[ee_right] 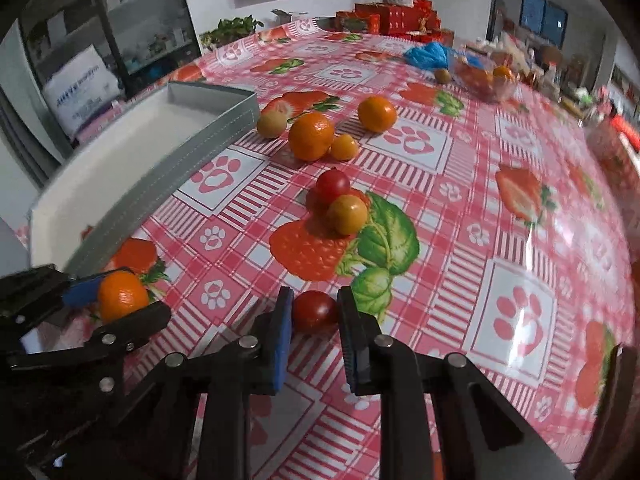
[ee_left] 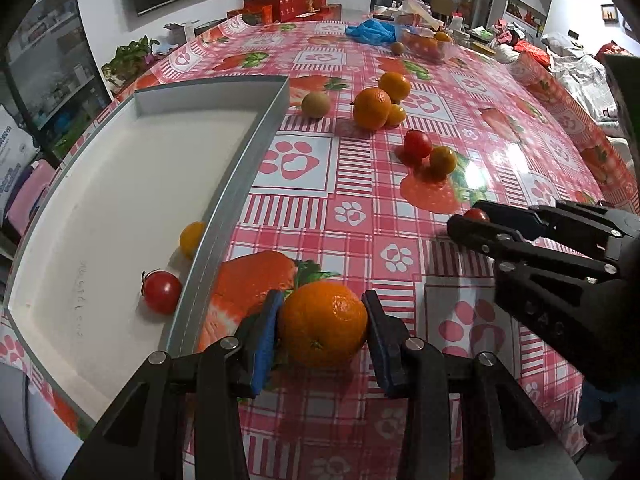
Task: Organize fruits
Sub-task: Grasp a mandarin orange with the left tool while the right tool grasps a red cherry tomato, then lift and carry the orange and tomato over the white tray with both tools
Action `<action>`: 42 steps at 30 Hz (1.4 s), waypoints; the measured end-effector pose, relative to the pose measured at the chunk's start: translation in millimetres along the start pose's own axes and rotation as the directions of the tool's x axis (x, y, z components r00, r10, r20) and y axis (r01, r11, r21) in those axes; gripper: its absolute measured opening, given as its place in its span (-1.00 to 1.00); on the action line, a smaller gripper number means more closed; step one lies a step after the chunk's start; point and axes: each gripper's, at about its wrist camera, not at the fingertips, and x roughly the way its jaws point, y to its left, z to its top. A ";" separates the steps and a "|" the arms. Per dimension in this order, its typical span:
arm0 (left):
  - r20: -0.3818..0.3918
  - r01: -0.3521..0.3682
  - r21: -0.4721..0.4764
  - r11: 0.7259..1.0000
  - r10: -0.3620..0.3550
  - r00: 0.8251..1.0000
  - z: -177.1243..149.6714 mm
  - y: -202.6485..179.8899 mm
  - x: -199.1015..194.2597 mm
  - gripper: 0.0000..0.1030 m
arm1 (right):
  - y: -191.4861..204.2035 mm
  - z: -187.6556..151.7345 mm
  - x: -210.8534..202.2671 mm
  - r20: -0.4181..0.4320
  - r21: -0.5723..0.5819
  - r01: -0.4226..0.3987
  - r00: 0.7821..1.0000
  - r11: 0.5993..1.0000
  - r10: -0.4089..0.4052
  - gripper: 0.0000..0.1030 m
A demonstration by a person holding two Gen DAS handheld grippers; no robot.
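Note:
My left gripper (ee_left: 323, 320) is shut on an orange mandarin (ee_left: 323, 325), just right of the grey-walled white tray (ee_left: 244, 168); it also shows in the right wrist view (ee_right: 120, 294). The tray holds a red tomato (ee_left: 161, 292) and a yellow tomato (ee_left: 191, 238). My right gripper (ee_right: 313, 312) has its pads on both sides of a red cherry tomato (ee_right: 314, 309) on the tablecloth; in the left wrist view it (ee_left: 466, 216) is at the right. Loose fruit lies further on: a mandarin (ee_right: 311, 136), a red tomato (ee_right: 333, 185), a yellow tomato (ee_right: 347, 214).
More fruit lies further back: a second mandarin (ee_right: 377, 114), a small yellow tomato (ee_right: 344, 147) and a brownish round fruit (ee_right: 272, 122). A blue bag (ee_right: 426, 56) and a clear container of fruit (ee_right: 484, 78) stand at the far end. Red boxes (ee_right: 384, 18) sit behind.

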 end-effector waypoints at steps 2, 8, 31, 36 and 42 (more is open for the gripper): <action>0.003 0.002 -0.003 1.000 -0.002 1.000 -0.4 0.5 -0.4 -0.19 | -10.6 -2.6 -3.9 -0.001 0.041 -0.033 0.999 0.999 0.033 -0.53; 0.007 0.016 -0.017 1.000 -0.016 1.000 -0.8 3.2 -1.4 -0.19 | -31.0 -10.3 -11.1 -0.005 0.111 -0.044 0.999 0.993 0.045 -0.53; 0.016 0.065 -0.035 0.997 -0.065 0.998 -5.7 2.3 -8.7 -0.19 | -29.4 -10.6 -20.6 -0.006 0.122 -0.031 0.999 0.992 0.032 -0.53; 0.011 0.039 -0.029 0.999 -0.039 0.999 -6.3 1.5 -5.4 -0.19 | -29.9 -12.5 -19.3 -0.015 0.130 -0.034 0.999 0.991 0.036 -0.53; 0.021 0.011 0.003 1.000 -0.011 1.000 -8.1 -3.9 -5.4 -0.19 | -30.1 -15.1 -14.0 -0.030 0.135 -0.038 0.999 0.990 0.043 -0.51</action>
